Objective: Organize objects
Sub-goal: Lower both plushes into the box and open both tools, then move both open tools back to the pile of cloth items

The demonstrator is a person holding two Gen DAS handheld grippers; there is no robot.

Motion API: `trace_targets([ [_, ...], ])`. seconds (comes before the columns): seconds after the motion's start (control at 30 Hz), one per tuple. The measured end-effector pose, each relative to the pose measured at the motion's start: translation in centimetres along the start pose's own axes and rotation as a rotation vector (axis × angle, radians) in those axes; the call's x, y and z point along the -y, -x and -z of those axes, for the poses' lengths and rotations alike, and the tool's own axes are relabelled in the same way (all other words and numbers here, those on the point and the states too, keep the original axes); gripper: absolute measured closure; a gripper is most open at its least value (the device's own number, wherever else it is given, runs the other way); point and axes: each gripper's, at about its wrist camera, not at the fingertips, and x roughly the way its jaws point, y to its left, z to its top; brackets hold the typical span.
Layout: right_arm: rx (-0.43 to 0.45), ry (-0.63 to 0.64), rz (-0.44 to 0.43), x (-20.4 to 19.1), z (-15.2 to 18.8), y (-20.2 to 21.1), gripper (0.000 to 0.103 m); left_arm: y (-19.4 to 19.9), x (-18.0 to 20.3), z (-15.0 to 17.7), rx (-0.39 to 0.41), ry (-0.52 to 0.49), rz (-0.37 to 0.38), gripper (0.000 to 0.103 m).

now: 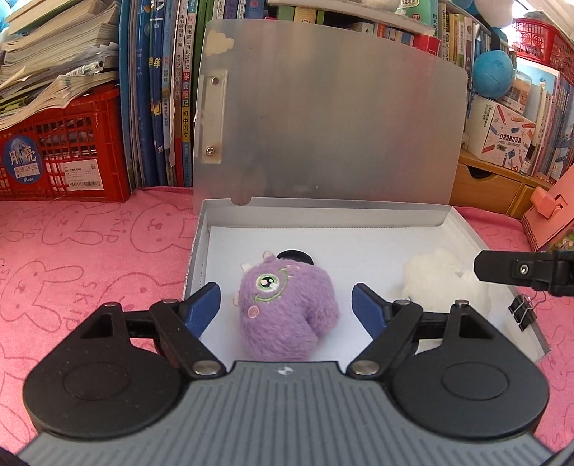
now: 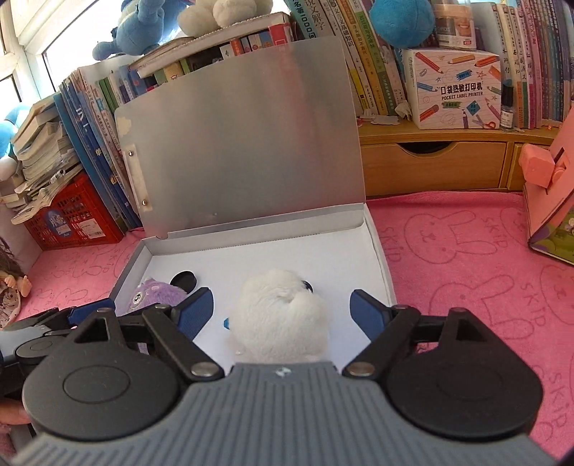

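Fluff makes both toys light and squashy; pinching across the round body should hold. The fuzzy purple one-eyed plush monster (image 1: 283, 308) lies in the shallow grey box (image 1: 195, 243) between the left gripper's (image 1: 286, 310) spread, untouching jaws. The fluffy white plush (image 2: 283, 312) lies likewise between the right gripper's (image 2: 281, 315).

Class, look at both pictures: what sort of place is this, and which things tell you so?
Probably a child's study corner at home: rows of books standing behind, plush toys piled on top of them, and a pink bunny-print cloth spread under the open box.
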Motion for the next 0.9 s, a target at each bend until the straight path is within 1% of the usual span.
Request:
trace_targets([
  [0.2, 0.048, 0.01, -0.008, 0.3, 1.5, 5.0, 0.01, 5.7, 0.8, 1.1, 0.057, -0.028, 0.023, 0.011],
  [0.3, 0.075, 0.052, -0.005, -0.3, 3.2, 7.7, 0.01, 8.7, 0.9, 2.1, 0.077, -0.03, 0.05, 0.011],
  [0.4, 0.101, 0.095, -0.001, -1.1, 5.1, 9.9, 0.009, 12.0, 1.2, 3.7, 0.1, -0.044, 0.07, 0.01],
  [0.53, 0.133, 0.145, -0.013, -2.1, 8.3, 13.3, 0.008, 16.5, 1.5, 6.8, 0.123, -0.054, 0.099, 0.01],
  [0.67, 0.165, 0.177, -0.023, -2.6, 11.2, 16.2, 0.007, 20.0, 1.5, 9.8, 0.148, -0.049, 0.121, 0.01],
  [0.8, 0.202, 0.212, -0.022, -3.1, 14.4, 18.5, 0.005, 22.8, 1.3, 13.3, 0.18, -0.043, 0.114, 0.009],
  [0.9, 0.211, 0.219, -0.026, -3.3, 16.6, 19.5, 0.004, 24.2, 1.1, 15.7, 0.19, -0.036, 0.099, 0.007],
])
